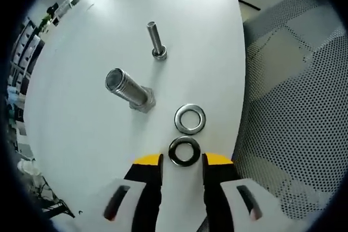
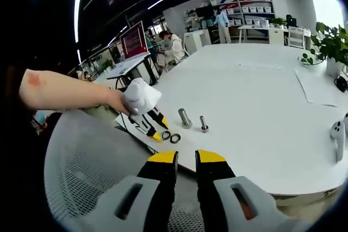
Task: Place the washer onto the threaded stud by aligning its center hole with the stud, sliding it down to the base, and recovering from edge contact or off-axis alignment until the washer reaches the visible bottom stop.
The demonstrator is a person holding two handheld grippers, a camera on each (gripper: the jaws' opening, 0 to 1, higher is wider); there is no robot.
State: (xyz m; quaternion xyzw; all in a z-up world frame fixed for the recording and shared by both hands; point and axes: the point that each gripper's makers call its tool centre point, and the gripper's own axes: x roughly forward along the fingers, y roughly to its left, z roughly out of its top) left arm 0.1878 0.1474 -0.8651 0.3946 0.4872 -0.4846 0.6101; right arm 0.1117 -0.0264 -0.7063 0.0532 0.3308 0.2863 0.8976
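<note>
Left gripper (image 1: 183, 161): yellow-tipped jaws spread, dark washer (image 1: 184, 151) lying flat on the white table (image 1: 81, 129) right between the tips; can't tell if the tips touch it. Second washer (image 1: 190, 119), brighter steel, just beyond the first, flat, a small gap between the two. Further out, left of the washers: thick threaded stud (image 1: 128, 89) standing on its hex base. Thin bolt (image 1: 155, 40) stands beyond that, well apart.

Right gripper (image 2: 186, 157): jaws nearly closed, narrow gap, nothing in them, over a mesh chair (image 2: 81, 161) off the table's near edge. From there, the left gripper is seen with a hand (image 2: 117, 101) on it, both washers at its tips.
</note>
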